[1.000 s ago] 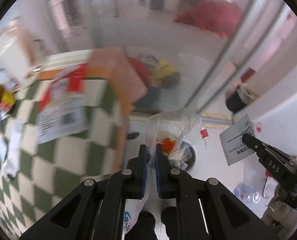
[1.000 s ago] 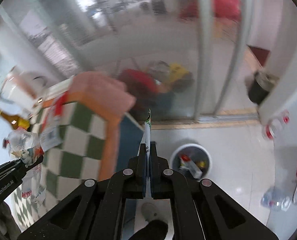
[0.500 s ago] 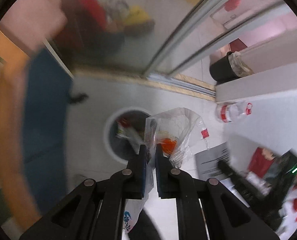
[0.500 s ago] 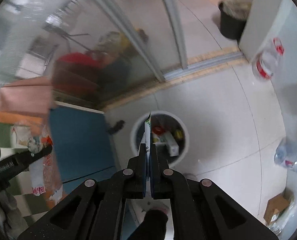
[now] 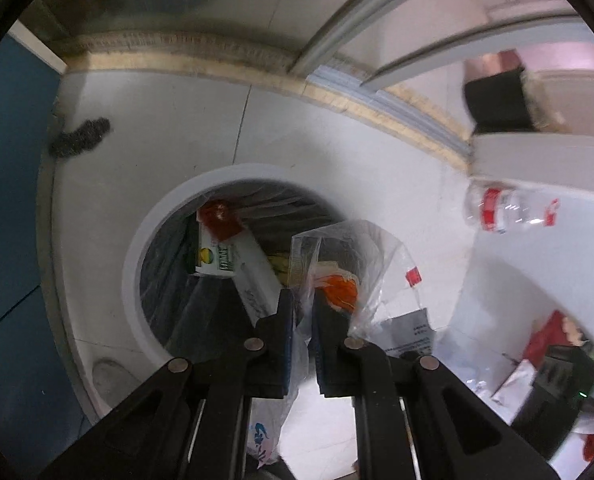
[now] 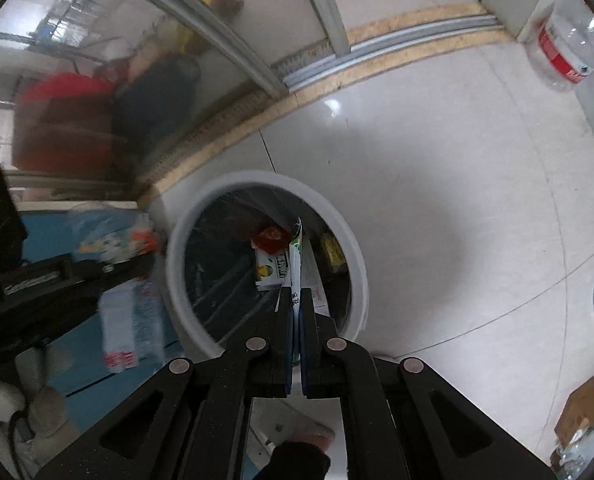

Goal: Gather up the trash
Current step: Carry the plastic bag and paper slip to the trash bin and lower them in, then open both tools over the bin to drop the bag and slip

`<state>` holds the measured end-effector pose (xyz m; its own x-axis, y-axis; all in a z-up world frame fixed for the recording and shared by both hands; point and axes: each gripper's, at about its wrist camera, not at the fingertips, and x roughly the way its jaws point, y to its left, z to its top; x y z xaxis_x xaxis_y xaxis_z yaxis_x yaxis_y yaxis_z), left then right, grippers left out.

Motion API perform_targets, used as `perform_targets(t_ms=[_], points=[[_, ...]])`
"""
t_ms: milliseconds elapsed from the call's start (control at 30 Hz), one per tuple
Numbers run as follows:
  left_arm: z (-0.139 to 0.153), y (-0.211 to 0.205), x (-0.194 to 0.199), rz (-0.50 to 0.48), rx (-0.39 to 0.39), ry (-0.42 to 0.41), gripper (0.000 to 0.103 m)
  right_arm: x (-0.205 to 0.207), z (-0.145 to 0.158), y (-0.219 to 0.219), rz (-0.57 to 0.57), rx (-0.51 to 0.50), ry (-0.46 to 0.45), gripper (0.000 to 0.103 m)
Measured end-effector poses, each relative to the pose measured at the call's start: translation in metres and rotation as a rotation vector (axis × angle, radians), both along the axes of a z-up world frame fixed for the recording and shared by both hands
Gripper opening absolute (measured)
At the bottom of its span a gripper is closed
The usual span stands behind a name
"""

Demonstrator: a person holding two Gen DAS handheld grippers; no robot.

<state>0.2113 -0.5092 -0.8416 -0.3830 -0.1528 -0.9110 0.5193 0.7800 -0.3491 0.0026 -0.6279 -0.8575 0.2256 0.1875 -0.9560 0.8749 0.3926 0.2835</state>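
Observation:
My left gripper (image 5: 303, 300) is shut on a clear plastic bag (image 5: 349, 272) with orange scraps inside, held just above the right side of a round white trash bin (image 5: 137, 264). The bin has a black liner and holds a carton (image 5: 217, 256) and a red wrapper. My right gripper (image 6: 295, 294) is shut on a thin white paper wrapper (image 6: 295, 256), edge-on, above the same bin (image 6: 357, 256). The left gripper with its bag shows blurred at the left of the right wrist view (image 6: 57, 280).
Light tiled floor surrounds the bin. A sliding glass door track (image 6: 377, 60) runs behind it. A blue panel (image 5: 5, 200) stands to the left. A clear bottle with a red label (image 6: 557, 44) lies near a white wall. A black bin (image 5: 493, 100) stands beyond.
Both grippers have swung from the checkered table down towards the floor and come close over the white bin, which now fills the middle of both views. Both still hold their trash.

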Motion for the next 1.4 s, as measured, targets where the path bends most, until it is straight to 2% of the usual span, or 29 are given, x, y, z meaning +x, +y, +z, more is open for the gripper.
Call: perform_targets(t_ms=[33,100,133,167,200,233,300,367,400,433,467,567,600,667,700,767,933,1000,1400], points=[[-0.011,-0.001,-0.001,-0.016,0.024,-0.012,0.008,0.003,-0.010,0.002,0.011,0.004,0.007,0.002],[-0.025,-0.002,-0.001,-0.042,0.041,-0.038,0.021,0.006,-0.025,0.004,0.029,0.014,0.016,0.002],[-0.029,-0.002,-0.002,-0.052,0.047,-0.052,0.044,0.009,-0.033,0.005,0.041,0.021,0.022,0.003],[-0.030,-0.001,-0.002,-0.052,0.045,-0.064,0.071,0.011,-0.037,0.008,0.051,0.029,0.029,0.003],[-0.030,0.001,-0.001,-0.049,0.038,-0.066,0.080,0.012,-0.040,0.008,0.056,0.034,0.036,0.004],[-0.028,0.004,-0.002,-0.046,0.034,-0.070,0.084,0.014,-0.043,0.008,0.062,0.039,0.044,0.004],[-0.029,0.008,0.000,-0.051,0.039,-0.084,0.084,0.017,-0.048,0.009,0.067,0.045,0.062,0.008],[-0.024,0.013,0.003,-0.055,0.048,-0.101,0.094,0.017,-0.047,0.008,0.067,0.050,0.073,0.028],[-0.019,0.017,0.003,-0.058,0.052,-0.116,0.096,0.017,-0.045,0.008,0.067,0.048,0.072,0.035],[-0.019,0.017,0.006,-0.057,0.053,-0.126,0.096,0.017,-0.042,0.007,0.067,0.045,0.074,0.050],[-0.011,0.022,0.007,-0.060,0.054,-0.146,0.096,0.016,-0.037,0.006,0.068,0.037,0.075,0.058],[0.013,0.034,0.009,-0.065,0.059,-0.219,0.096,0.014,-0.016,0.007,0.089,-0.009,0.097,0.069],[0.030,0.040,0.009,-0.068,0.064,-0.265,0.096,0.014,-0.008,0.007,0.098,-0.021,0.105,0.072],[0.050,0.047,0.007,-0.082,0.077,-0.326,0.096,0.011,0.016,0.011,0.121,-0.055,0.125,0.091],[0.069,0.052,0.004,-0.096,0.088,-0.376,0.096,0.011,0.031,0.015,0.137,-0.077,0.133,0.094],[0.095,0.061,-0.001,-0.114,0.101,-0.424,0.096,0.009,0.058,0.020,0.160,-0.109,0.149,0.103],[0.170,0.082,-0.016,-0.133,0.114,-0.474,0.096,0.004,0.145,0.040,0.216,-0.192,0.156,0.103],[0.209,0.091,-0.027,-0.137,0.106,-0.483,0.096,-0.002,0.188,0.050,0.225,-0.217,0.147,0.103],[0.384,0.130,-0.088,-0.143,0.039,-0.482,0.096,-0.063,0.393,0.097,0.202,-0.316,0.079,0.103]])
